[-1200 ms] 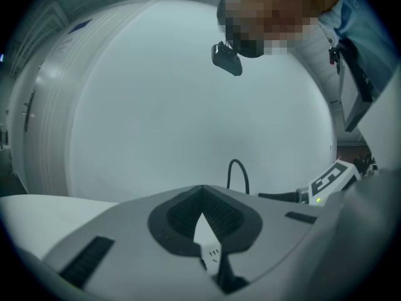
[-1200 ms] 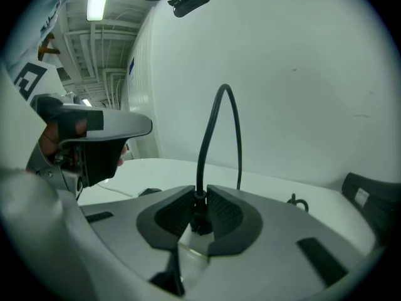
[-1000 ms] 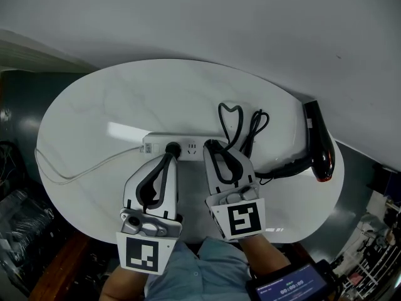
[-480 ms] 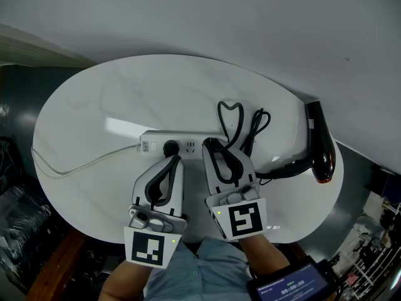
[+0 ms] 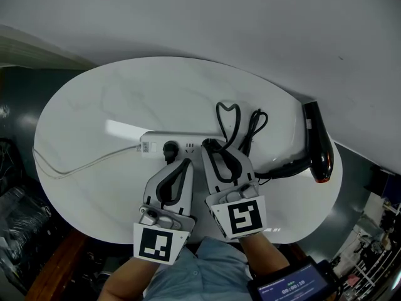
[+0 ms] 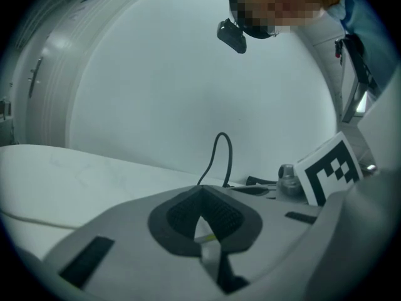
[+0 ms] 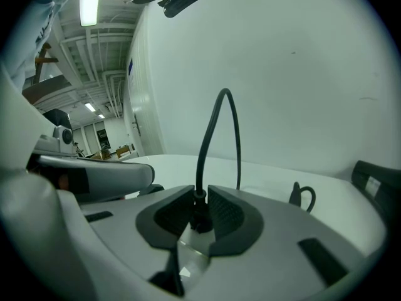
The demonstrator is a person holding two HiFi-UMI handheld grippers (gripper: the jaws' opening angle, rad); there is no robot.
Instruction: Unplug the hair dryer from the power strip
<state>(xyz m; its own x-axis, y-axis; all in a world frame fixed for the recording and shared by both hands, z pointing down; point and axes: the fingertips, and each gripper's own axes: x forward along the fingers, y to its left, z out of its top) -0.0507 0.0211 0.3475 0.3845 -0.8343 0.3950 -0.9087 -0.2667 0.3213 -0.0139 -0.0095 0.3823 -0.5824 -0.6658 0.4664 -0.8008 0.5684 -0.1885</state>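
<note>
left: You drew the left hand-held gripper (image 5: pixel 185 163) back off the black round fitting (image 5: pixel 169 150) on the power strip (image 5: pixel 188 140). It came toward you and to the right, and ended just short of the strip, close beside the right one.
left jaws: They were pressed together at the tips with nothing between them. Only white showed through the gap behind the pads.
right: The right hand-held gripper (image 5: pixel 210 144) stayed where it was at the strip's right end.
right jaws: They were pinching the hair dryer plug (image 7: pixel 199 217) at its neck, with the cord (image 5: pixel 229 119) rising straight out between the pads.
plug: It looked still seated, since the white strip body sat directly under it in the right gripper view. The pins were not visible, so I couldn't confirm that.
strip: It was in the same place on the surface (image 5: pixel 125 99), with its white lead (image 5: pixel 81 165) trailing off left.
hair dryer: It lay at the right edge of the surface, well apart from the strip, with its cord looped in between.
task meaning: The unplug was not yet done. Only your right had anything in its grip, and your left was clear of the strip.
risk: With nothing holding the strip down, a pull on the plug would likely have lifted or dragged it.
next: My call was to put the left back on the strip body, then pull the plug straight out with the right.
</note>
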